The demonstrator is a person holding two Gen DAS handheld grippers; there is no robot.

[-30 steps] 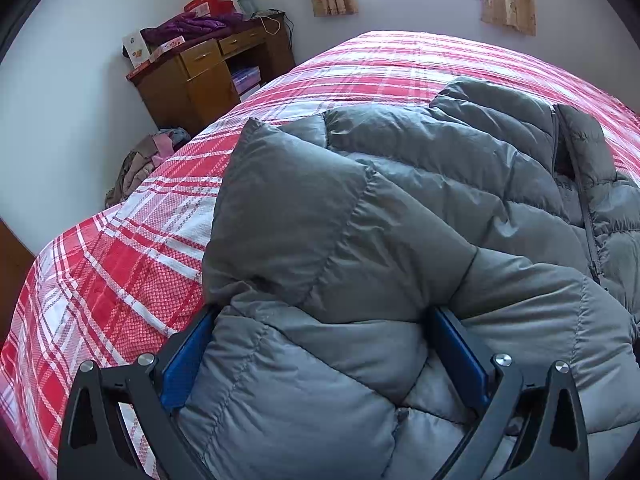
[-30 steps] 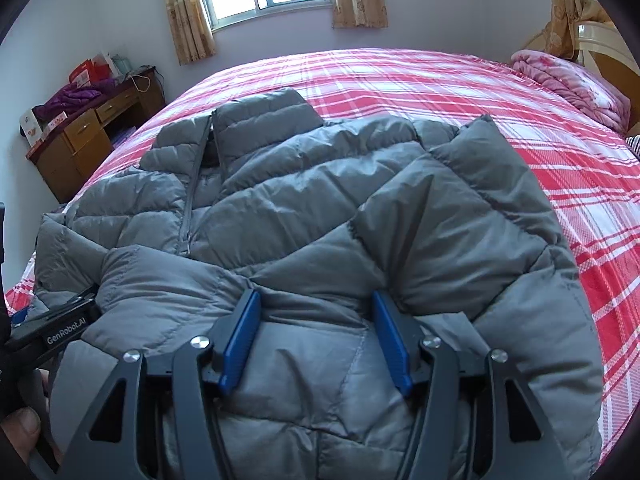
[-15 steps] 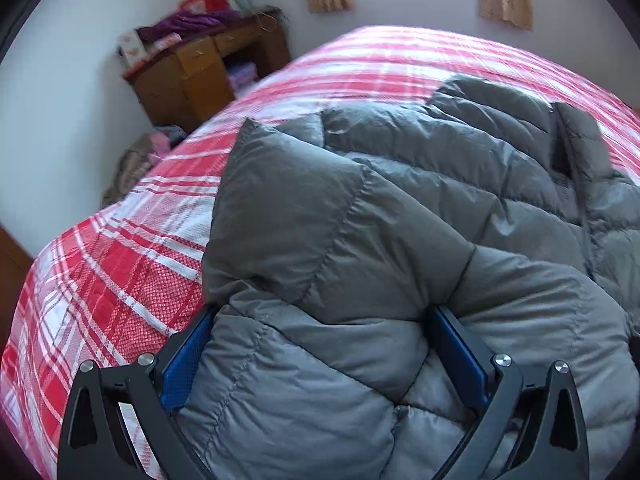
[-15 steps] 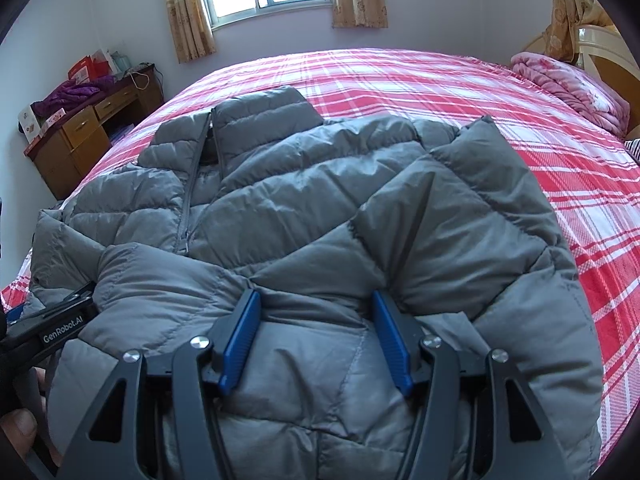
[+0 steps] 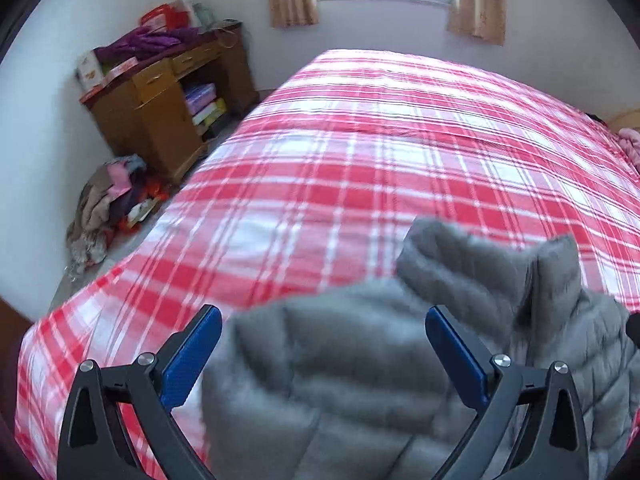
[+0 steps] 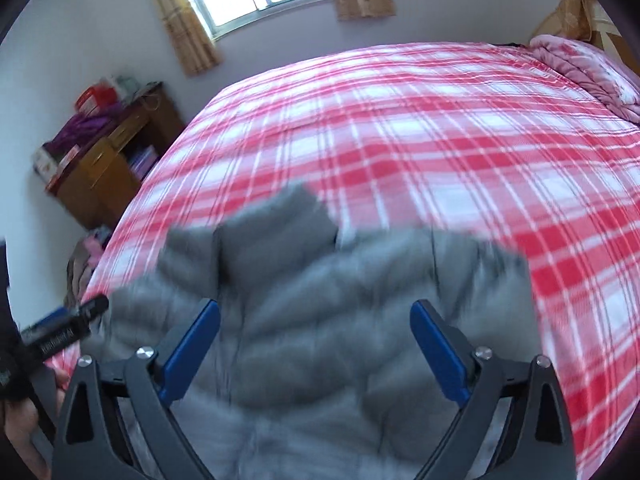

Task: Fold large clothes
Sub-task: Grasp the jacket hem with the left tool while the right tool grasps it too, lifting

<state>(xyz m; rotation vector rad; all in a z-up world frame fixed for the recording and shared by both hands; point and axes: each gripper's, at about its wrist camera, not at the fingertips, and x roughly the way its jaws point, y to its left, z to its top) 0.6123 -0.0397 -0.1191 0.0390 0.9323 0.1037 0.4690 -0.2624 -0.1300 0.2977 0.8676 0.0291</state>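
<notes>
— Since a second ago? Both grippers have pulled back; the grey quilted puffer jacket (image 5: 360, 380) now bunches at six o'clock on the red-and-white plaid bedspread (image 5: 360, 168).

— Fingers? Left gripper (image 5: 322, 354) and right gripper (image 6: 314, 346) spread wide, gripping nothing. Collar points twelve o'clock; lettering blurred.

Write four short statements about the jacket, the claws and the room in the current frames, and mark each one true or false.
1. Both claws stand wide open. True: left claw, right claw.
2. The grey puffer jacket lies on a blue striped sheet. False: the bedspread is red and white plaid.
3. A wooden desk stands against the wall beside the bed. True.
4. The window curtains are drawn shut. False: they hang open at the window's sides.
</notes>
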